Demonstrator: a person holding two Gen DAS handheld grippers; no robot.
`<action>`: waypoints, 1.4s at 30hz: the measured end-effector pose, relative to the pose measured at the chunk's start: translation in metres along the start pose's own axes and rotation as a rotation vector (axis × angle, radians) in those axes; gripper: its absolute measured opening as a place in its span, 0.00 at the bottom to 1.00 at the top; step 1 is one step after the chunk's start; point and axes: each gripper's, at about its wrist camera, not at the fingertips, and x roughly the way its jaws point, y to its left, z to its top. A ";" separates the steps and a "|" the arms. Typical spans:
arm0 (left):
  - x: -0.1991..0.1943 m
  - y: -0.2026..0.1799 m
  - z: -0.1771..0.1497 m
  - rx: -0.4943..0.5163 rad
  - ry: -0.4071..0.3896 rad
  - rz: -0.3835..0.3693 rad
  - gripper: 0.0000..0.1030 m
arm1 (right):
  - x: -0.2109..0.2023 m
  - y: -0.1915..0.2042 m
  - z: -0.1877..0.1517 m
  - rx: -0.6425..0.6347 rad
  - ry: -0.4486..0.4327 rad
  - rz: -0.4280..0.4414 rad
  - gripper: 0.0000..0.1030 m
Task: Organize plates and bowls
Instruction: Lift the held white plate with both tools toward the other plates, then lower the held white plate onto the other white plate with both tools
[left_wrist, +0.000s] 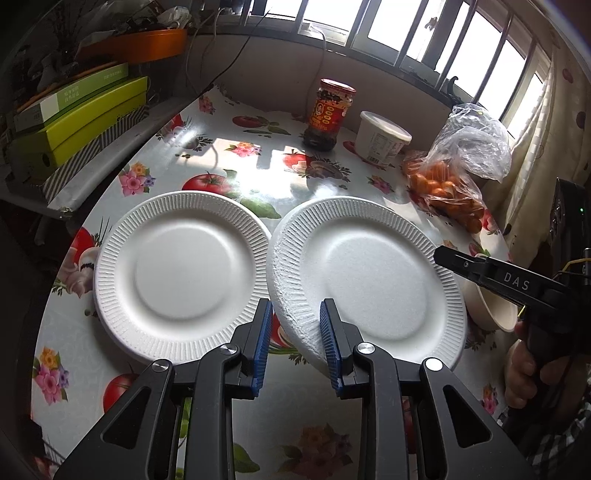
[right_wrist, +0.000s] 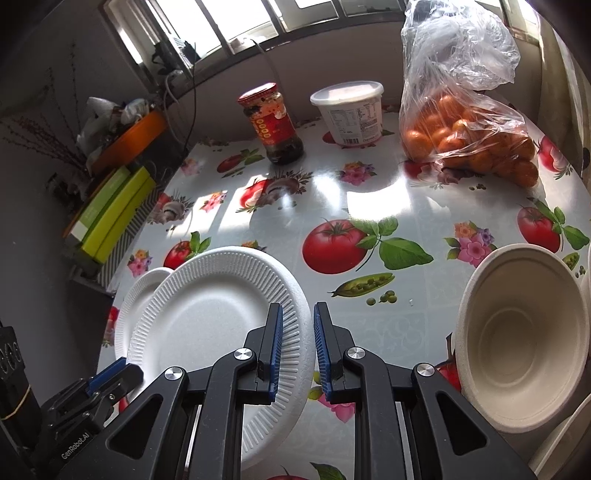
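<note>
Here, 2 white plates (left_wrist: 181, 262), 1 tilted, and 1 bowl (right_wrist: 517, 369); both the left tool (left_wrist: 295, 332) and right tool (right_wrist: 298, 339) gape, released

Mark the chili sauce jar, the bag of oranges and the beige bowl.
chili sauce jar (right_wrist: 276, 123), right wrist view, on its red label.
bag of oranges (right_wrist: 469, 142), right wrist view, on the fruit inside.
beige bowl (right_wrist: 517, 347), right wrist view, on its inner floor.

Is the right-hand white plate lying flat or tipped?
Tipped: the right plate shows its underside rim raised toward the left gripper, unlike the flat left plate.
</note>
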 end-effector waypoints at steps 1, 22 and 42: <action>-0.001 0.002 0.000 -0.003 -0.002 0.001 0.27 | 0.001 0.002 0.000 -0.002 0.000 0.002 0.17; -0.017 0.052 -0.002 -0.072 -0.029 0.057 0.27 | 0.026 0.052 -0.007 -0.064 0.030 0.061 0.17; -0.018 0.092 0.002 -0.120 -0.037 0.108 0.27 | 0.057 0.091 -0.001 -0.116 0.066 0.098 0.17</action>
